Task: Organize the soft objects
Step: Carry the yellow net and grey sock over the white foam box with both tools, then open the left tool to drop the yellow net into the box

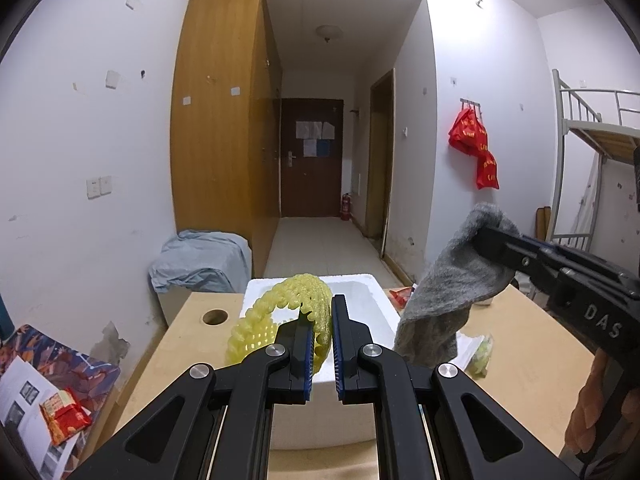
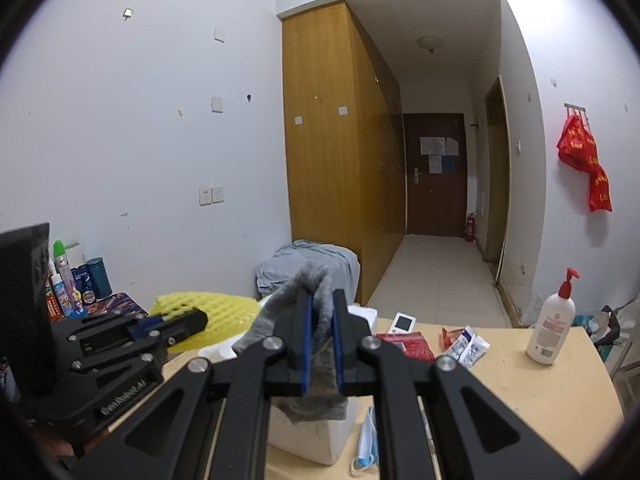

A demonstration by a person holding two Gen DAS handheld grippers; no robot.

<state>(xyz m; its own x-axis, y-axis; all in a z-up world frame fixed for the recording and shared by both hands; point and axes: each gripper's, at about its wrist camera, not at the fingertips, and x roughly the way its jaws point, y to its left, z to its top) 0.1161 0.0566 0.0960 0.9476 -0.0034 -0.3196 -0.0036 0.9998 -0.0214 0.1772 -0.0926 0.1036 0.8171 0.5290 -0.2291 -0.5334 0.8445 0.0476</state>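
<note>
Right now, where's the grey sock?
The grey sock hangs pinched in the right tongs, above the white foam box, right of the yellow foam net.

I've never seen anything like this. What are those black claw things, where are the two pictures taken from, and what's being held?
There is no robot here: a person holds a black two-finger clamp in each hand, and each clamp carries a wide-angle camera looking forward along its fingers. One picture comes from the left clamp, the other from the right.

The left gripper is shut on a yellow foam net sleeve. The right gripper is shut on a grey sock. Both are held over a white foam box standing on a light wooden table. Also on the table are a lotion pump bottle, some small packets and a face mask.
</note>
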